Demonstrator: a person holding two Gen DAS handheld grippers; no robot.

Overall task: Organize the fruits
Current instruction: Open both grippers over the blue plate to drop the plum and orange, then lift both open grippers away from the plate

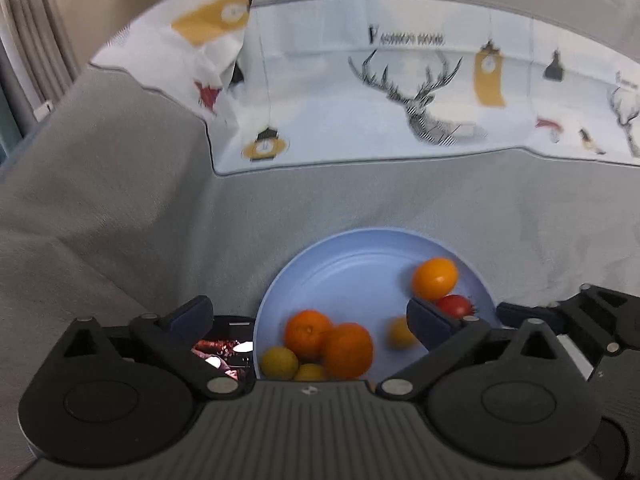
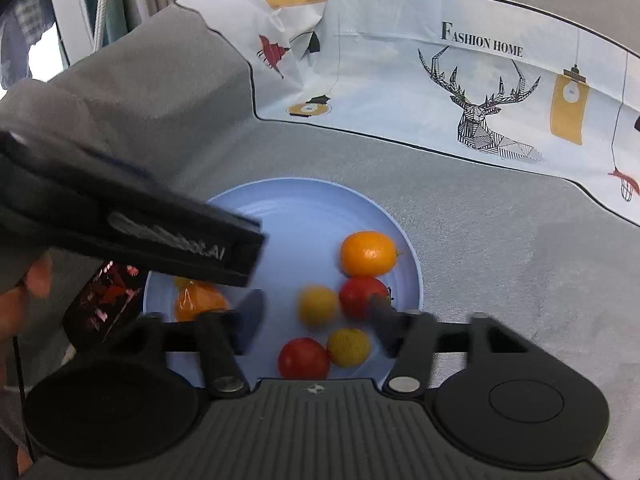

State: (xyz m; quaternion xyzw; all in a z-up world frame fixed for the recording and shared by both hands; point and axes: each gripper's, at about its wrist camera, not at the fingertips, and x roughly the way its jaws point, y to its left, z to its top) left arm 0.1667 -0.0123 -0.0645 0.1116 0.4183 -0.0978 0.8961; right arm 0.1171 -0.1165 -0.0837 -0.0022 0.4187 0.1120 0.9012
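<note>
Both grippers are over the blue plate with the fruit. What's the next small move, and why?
Probably lift both grippers straight up and clear. The left gripper and right gripper both stand open with nothing pinched, and every fruit in view, like the orange and a red tomato, already lies on the blue plate. Rising straight should avoid nudging them.

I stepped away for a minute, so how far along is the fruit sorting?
Done: oranges, yellow fruits and red tomatoes all lie on the round light-blue plate. In hand: nothing; the left hand-held gripper and right hand-held gripper hover open over it. Left: no fruit visible off the plate.
</note>
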